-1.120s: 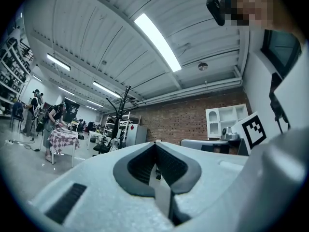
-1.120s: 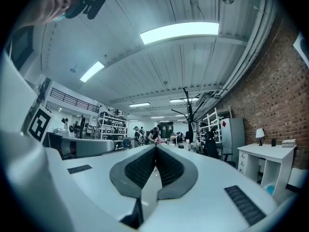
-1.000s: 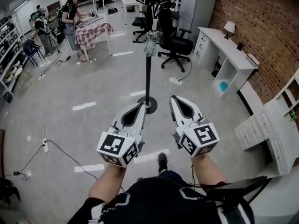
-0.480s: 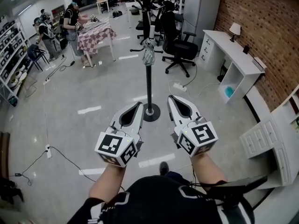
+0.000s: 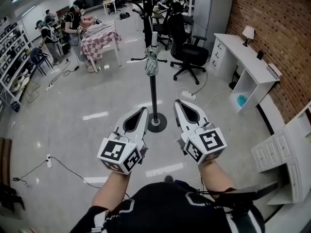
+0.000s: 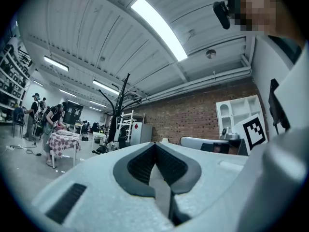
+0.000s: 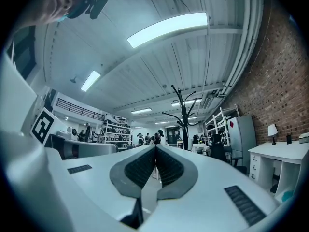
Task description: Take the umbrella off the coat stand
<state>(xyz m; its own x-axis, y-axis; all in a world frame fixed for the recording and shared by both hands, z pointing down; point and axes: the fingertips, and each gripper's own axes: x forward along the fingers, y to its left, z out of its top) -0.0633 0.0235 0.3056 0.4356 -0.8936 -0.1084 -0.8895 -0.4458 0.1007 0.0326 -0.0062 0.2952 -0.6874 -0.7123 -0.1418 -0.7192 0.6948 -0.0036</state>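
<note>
Indoors, glossy floor (image 5: 82, 89), brick wall (image 5: 274, 25), coat stand (image 5: 154, 93); left tool (image 5: 143, 110), right tool (image 5: 180, 104) both closed

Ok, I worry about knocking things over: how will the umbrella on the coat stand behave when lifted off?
The umbrella looks small and folded, its fabric bunched, so it is probably light and floppy. It hangs on the coat stand, a thin pole on a small round base, so a sideways tug might rock or tip it.
</note>
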